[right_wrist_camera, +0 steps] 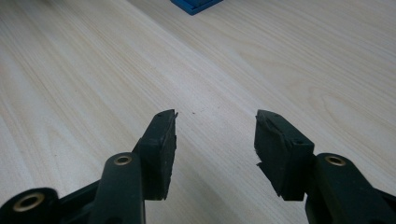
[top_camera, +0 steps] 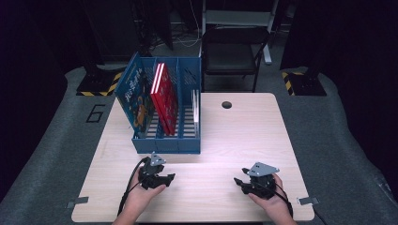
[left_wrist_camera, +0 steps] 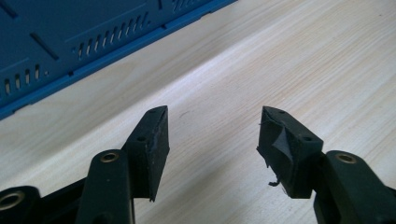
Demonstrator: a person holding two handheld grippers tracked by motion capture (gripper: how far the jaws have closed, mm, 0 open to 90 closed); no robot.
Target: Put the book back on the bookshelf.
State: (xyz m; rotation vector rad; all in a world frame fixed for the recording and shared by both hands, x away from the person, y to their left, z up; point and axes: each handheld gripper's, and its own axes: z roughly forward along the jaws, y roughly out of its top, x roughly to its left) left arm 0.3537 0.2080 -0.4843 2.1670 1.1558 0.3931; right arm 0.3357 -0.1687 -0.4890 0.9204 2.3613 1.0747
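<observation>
A blue rack [top_camera: 166, 144] with upright dividers stands on the left half of the wooden table [top_camera: 244, 136]. In its slots stand a blue picture book [top_camera: 133, 96], a red book [top_camera: 164, 98] and a thin white book [top_camera: 195, 108]. My left gripper [top_camera: 162, 174] rests low at the table just in front of the rack; its jaws [left_wrist_camera: 212, 116] are open with bare wood between them, and the rack's slotted wall [left_wrist_camera: 70, 42] lies to the upper left. My right gripper [top_camera: 239, 180] sits near the front right, open [right_wrist_camera: 215, 116] and empty, with a corner of the rack [right_wrist_camera: 196, 4] far ahead.
A small round hole [top_camera: 226, 104] sits in the table's far middle. A black folding chair [top_camera: 232, 51] stands beyond the far edge. Yellow-and-black striped stand bases [top_camera: 101, 84] rest on the floor on both sides.
</observation>
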